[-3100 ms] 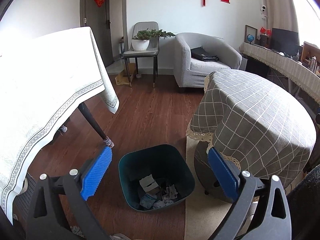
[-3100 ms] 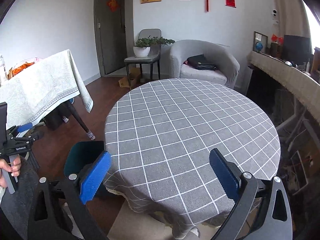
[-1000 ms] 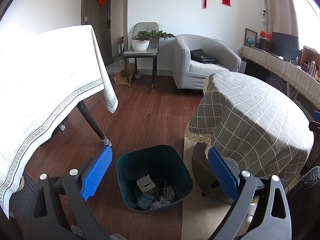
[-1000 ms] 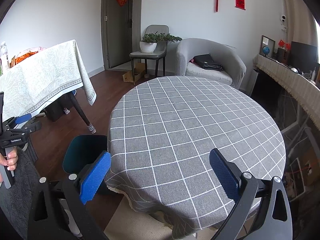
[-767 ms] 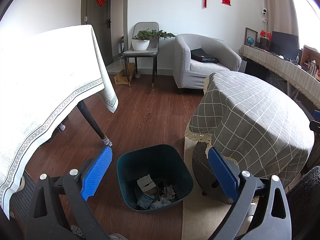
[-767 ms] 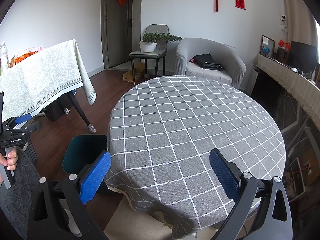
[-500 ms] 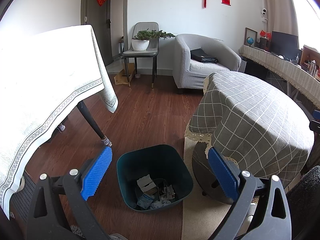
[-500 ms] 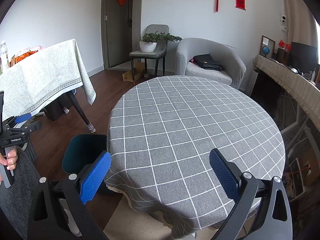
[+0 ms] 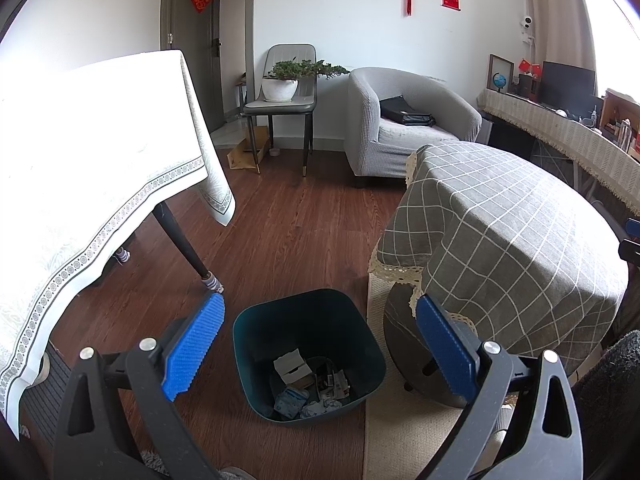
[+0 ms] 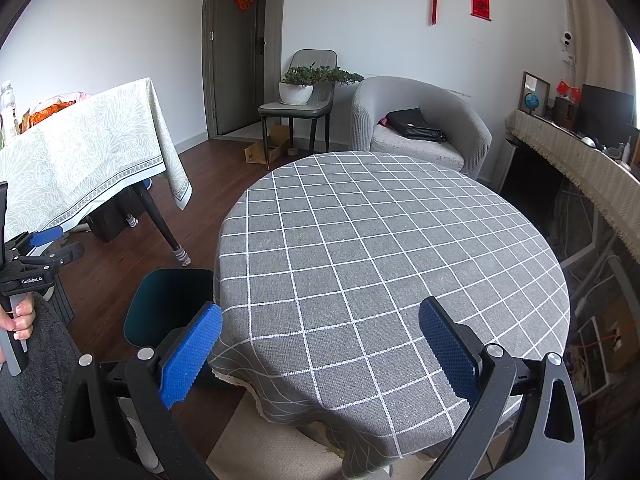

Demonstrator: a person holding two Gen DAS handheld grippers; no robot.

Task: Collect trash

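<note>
A dark teal trash bin (image 9: 308,350) stands on the wood floor beside the round table; crumpled paper and wrappers (image 9: 310,386) lie at its bottom. My left gripper (image 9: 318,342) is open and empty, held above the bin. My right gripper (image 10: 320,344) is open and empty, held over the near edge of the round table with the grey checked cloth (image 10: 380,248). The bin's rim (image 10: 168,304) shows at the table's left in the right wrist view. The left gripper (image 10: 36,258) shows at that view's left edge, held by a hand.
A table with a pale patterned cloth (image 9: 80,168) stands at the left, its dark leg (image 9: 184,246) near the bin. A beige rug (image 9: 404,432) lies under the round table. A grey armchair (image 9: 400,120), a chair with a potted plant (image 9: 284,92) and a side counter (image 9: 568,144) stand behind.
Hardly anything has changed over the last second; both grippers stay open and nearly still. Since three seconds ago the right wrist view has shifted slightly toward the table.
</note>
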